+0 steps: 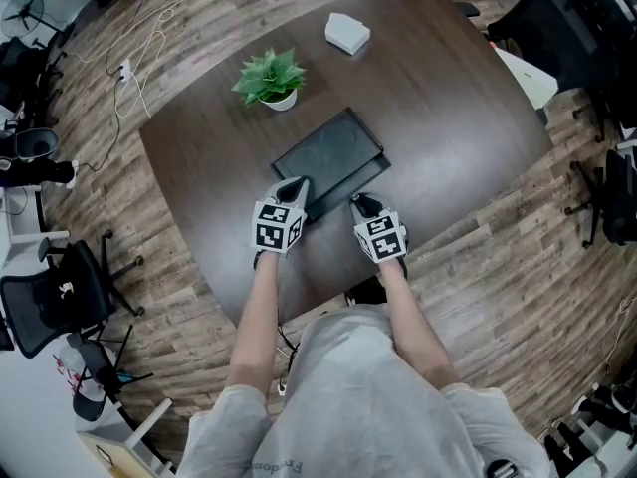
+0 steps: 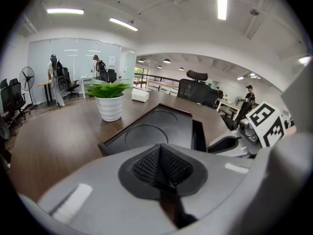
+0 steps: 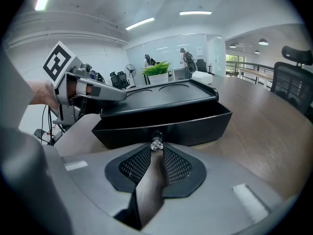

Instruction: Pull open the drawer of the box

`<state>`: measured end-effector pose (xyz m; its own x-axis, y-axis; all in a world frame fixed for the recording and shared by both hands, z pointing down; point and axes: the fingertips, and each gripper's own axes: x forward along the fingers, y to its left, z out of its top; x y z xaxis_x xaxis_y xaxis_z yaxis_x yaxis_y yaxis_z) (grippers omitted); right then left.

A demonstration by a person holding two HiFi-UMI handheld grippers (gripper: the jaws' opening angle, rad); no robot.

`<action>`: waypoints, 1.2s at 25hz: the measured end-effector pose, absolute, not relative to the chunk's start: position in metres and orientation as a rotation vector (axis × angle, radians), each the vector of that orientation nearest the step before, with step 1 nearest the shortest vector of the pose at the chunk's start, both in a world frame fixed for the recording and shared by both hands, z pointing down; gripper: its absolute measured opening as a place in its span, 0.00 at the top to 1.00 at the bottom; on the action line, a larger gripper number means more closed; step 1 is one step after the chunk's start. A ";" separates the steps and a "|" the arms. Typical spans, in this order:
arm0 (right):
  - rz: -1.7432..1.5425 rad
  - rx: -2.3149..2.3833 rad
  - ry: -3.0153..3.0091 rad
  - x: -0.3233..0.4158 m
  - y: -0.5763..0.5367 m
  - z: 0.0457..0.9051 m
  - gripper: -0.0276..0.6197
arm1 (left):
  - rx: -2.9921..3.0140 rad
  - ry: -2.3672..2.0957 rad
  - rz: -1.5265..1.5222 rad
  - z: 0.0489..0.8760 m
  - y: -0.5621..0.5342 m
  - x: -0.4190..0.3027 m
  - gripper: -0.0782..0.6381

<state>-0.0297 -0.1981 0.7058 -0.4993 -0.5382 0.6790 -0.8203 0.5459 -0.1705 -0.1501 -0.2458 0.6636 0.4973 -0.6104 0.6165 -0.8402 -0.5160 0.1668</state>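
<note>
A flat black box (image 1: 326, 150) with two round recesses in its lid lies mid-tabletop (image 1: 448, 118), its drawer (image 3: 161, 124) slid partly out. The right tongs (image 3: 156, 150) pinch the drawer's small clear knob (image 3: 156, 143). The left tongs (image 2: 159, 151), pressed together, sit at the box's near left corner.

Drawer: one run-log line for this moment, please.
drawer: partly out of box | right gripper: shut on knob | left gripper: shut, empty, at box corner
</note>
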 end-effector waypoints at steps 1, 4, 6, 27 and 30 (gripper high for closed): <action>0.651 1.091 -2.216 -0.029 -0.197 0.706 0.86 | 2.295 -1.196 0.685 0.664 -0.246 -0.150 0.82; 0.634 1.084 -2.217 -0.028 -0.196 0.705 0.86 | 2.300 -1.192 0.692 0.665 -0.246 -0.149 0.82; 0.630 1.076 -2.212 -0.027 -0.193 0.705 0.86 | 2.309 -1.189 0.712 0.665 -0.245 -0.149 0.82; 0.627 1.101 -2.204 -0.017 -0.179 0.707 0.86 | 2.312 -1.188 0.706 0.664 -0.246 -0.150 0.82; 0.626 1.094 -2.198 -0.015 -0.177 0.707 0.86 | 2.310 -1.186 0.703 0.664 -0.245 -0.150 0.82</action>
<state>-0.0151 -0.1768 0.7071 -0.4816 -0.5410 0.6894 -0.8232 0.5492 -0.1441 -0.1497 -0.2452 0.6637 0.5011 -0.6050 0.6187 -0.8330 -0.5309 0.1556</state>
